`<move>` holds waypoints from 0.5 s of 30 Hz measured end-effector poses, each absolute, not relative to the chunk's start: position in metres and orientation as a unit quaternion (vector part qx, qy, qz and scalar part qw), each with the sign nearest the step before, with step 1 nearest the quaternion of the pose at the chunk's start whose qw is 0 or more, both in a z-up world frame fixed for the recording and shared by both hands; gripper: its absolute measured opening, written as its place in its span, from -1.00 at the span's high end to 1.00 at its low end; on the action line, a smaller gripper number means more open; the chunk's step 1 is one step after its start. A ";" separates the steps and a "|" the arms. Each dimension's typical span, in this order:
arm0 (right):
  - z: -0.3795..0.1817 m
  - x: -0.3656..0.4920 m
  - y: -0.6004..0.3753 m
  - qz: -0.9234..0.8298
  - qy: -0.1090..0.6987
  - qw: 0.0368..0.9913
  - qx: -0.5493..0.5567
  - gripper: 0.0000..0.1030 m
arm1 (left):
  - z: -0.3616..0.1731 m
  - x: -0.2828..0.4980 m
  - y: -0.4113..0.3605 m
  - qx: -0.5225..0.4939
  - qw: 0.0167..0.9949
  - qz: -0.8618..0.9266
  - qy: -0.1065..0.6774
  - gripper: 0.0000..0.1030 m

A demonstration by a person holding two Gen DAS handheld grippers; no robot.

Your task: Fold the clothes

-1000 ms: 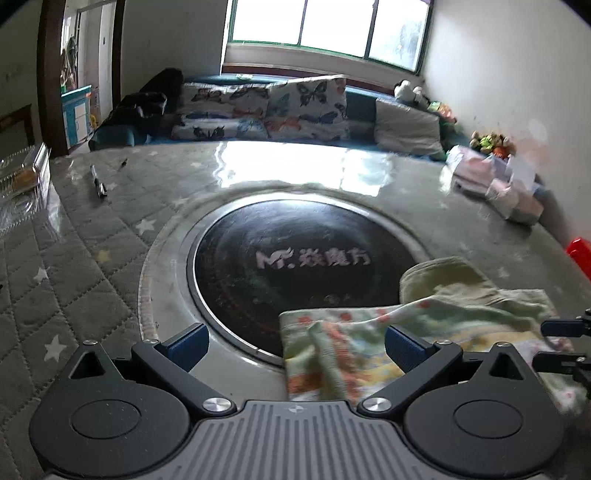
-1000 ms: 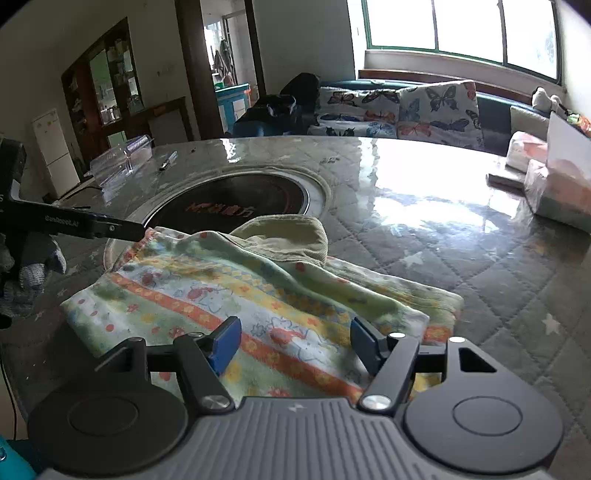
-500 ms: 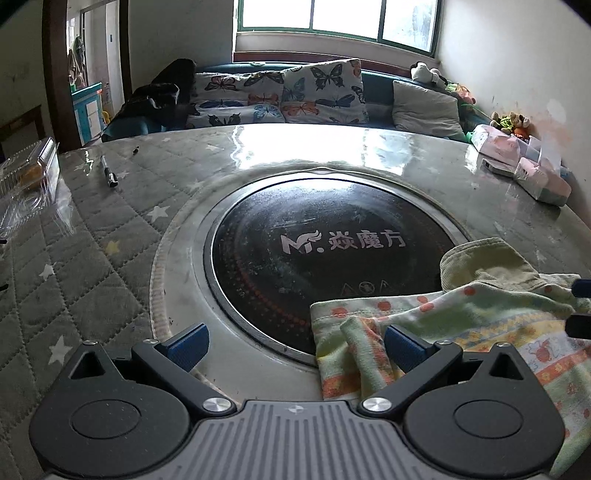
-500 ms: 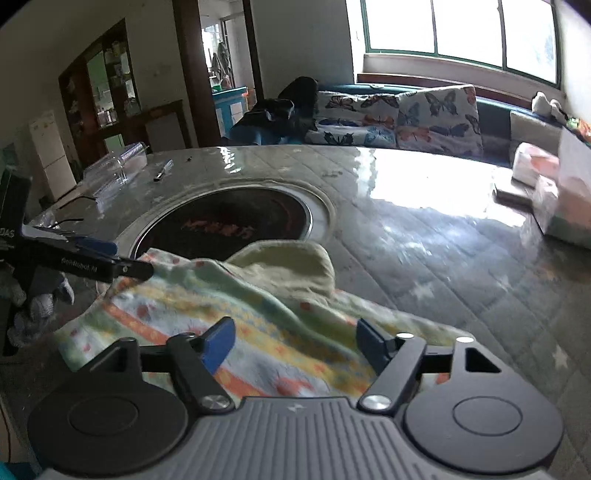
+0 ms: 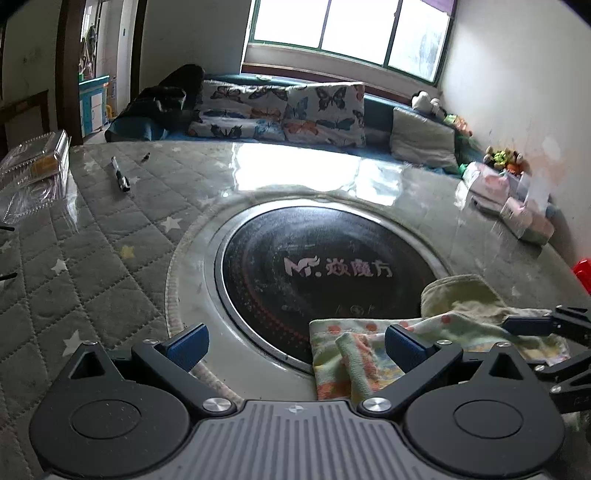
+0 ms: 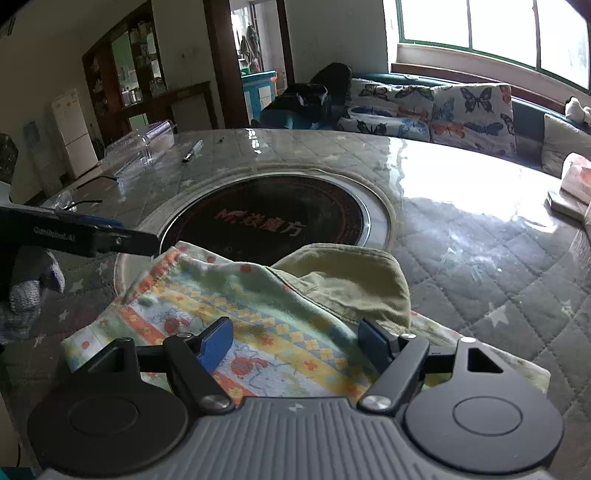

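Since a second ago: your cloth (image 6: 258,325) bunches up, green garment (image 6: 354,280) poking out, mid-fold or unfinished.
Grip: left gripper (image 5: 295,341) and right gripper (image 6: 295,338) both gape wide, holding nothing.

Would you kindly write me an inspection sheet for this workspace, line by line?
Surface: quilted star-pattern table cover around a round black cooktop.
Job's things: patterned cloth lying rumpled, olive cloth partly under it.
Clutter: pen, clear plastic box, tissue packs.
Grippers: left gripper open, holding nothing; right gripper open over the patterned cloth.
Cables: thin dark wire by the box.
Surroundings: butterfly cushions, window.
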State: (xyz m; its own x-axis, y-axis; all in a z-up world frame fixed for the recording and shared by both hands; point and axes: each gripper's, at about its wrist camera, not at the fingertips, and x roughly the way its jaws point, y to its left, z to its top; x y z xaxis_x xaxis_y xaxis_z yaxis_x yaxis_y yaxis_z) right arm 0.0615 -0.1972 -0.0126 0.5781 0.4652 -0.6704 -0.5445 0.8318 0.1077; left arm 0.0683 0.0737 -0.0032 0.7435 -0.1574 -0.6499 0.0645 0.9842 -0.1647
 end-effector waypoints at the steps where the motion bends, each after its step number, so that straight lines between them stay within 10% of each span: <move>1: -0.011 0.058 -0.195 0.289 0.357 0.886 -0.059 -0.55 | -0.001 0.066 0.075 -0.068 0.933 -0.062 0.349 -1.00; 15: -0.007 0.000 -0.158 0.358 0.321 0.867 -0.130 -0.75 | 0.007 0.049 0.081 -0.095 0.931 -0.068 0.346 -1.00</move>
State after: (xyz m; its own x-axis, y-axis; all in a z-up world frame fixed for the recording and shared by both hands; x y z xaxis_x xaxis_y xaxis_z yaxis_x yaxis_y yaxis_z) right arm -0.0004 -0.1577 -0.0075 0.5384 0.5371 -0.6494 -0.7034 0.7108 0.0047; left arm 0.0489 0.0811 0.0067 0.7519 -0.1916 -0.6308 0.0604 0.9728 -0.2235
